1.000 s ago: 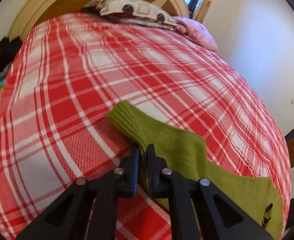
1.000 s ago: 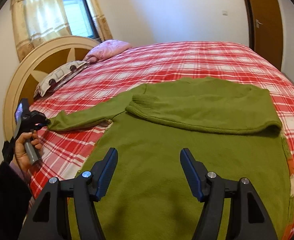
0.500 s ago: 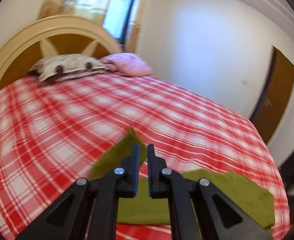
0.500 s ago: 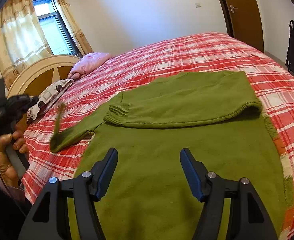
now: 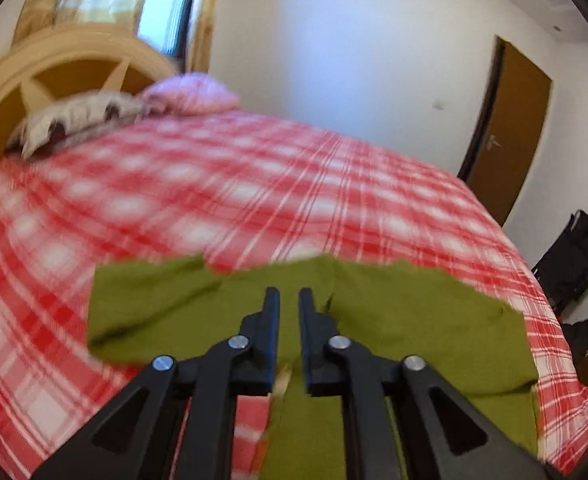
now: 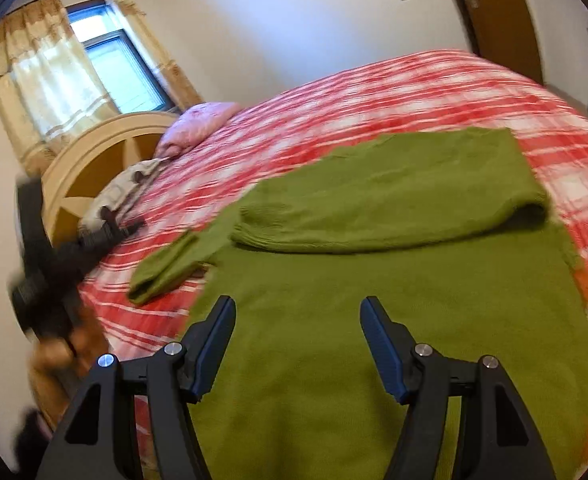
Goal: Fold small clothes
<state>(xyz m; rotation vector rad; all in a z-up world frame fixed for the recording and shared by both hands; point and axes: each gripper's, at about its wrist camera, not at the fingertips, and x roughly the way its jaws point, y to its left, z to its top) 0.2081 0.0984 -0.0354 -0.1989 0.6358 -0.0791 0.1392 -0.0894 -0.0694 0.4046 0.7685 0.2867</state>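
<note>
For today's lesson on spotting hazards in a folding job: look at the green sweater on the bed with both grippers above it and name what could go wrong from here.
1. The left gripper is opening with nothing between its fingers; the left sleeve lies doubled short of the body, so the fold may end up uneven.
2. The folded right sleeve bulges at its bend and might slide off the green sweater.
3. The right gripper hangs open just above the knit and could snag it.
</note>
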